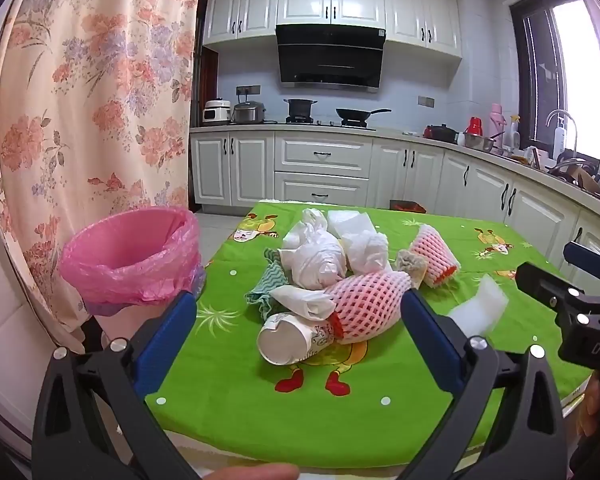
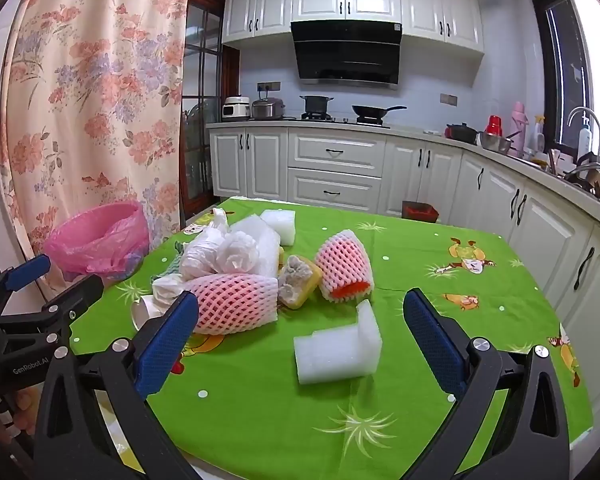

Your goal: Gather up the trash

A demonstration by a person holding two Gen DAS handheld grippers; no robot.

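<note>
A heap of trash lies on the green tablecloth [image 1: 260, 420]: a tipped paper cup [image 1: 288, 340], a pink foam fruit net [image 1: 368, 304], a second net [image 1: 434, 254], crumpled white bags [image 1: 316, 256], a sponge [image 1: 410, 262] and a white foam block [image 2: 338, 350]. My left gripper [image 1: 298, 308] is open, hovering near the table's front edge with the cup and net seen between its fingers. My right gripper [image 2: 300, 306] is open too, and the foam block lies ahead between its fingers. A bin with a pink liner [image 1: 134, 256] stands left of the table.
A flowered curtain [image 1: 88, 100] hangs behind the bin at left. White kitchen cabinets [image 1: 320, 164] and a cluttered counter run behind and to the right of the table. A small red bin [image 2: 420, 212] sits on the floor beyond the table's far edge.
</note>
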